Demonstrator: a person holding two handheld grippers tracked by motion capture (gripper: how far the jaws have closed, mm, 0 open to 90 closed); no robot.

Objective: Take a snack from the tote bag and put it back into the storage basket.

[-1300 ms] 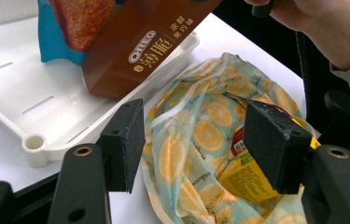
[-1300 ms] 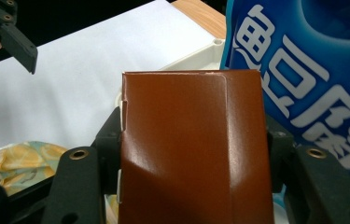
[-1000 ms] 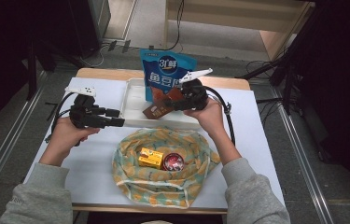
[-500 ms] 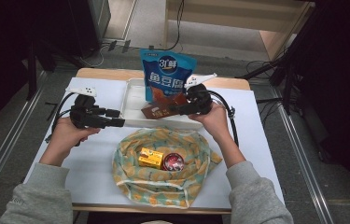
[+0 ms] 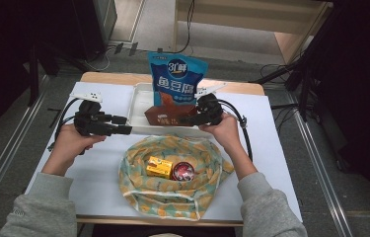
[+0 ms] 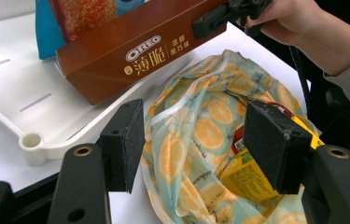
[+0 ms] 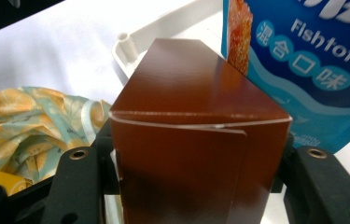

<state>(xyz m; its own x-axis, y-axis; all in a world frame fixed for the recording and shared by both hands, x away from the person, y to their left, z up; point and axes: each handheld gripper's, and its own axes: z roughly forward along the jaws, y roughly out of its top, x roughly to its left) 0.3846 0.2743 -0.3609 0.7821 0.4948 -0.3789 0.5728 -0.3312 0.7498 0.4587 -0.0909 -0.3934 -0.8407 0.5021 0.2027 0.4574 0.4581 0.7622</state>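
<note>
Right gripper [image 5: 186,117]: fingers clamped on brown biscuit box [image 7: 196,140], held tilted over white tray [image 5: 140,101]. Left gripper [image 5: 128,126]: fingers wide apart, nothing held; orange-print bag [image 6: 200,135] just beyond them.

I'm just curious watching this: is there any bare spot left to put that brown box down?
The white tray's left half, beside the blue snack pouch, is bare. So is white tabletop right of the orange-patterned cloth bag. The middle is crowded: the bag holds a yellow carton and a red round tin, and the brown Oreo box hangs above.
</note>
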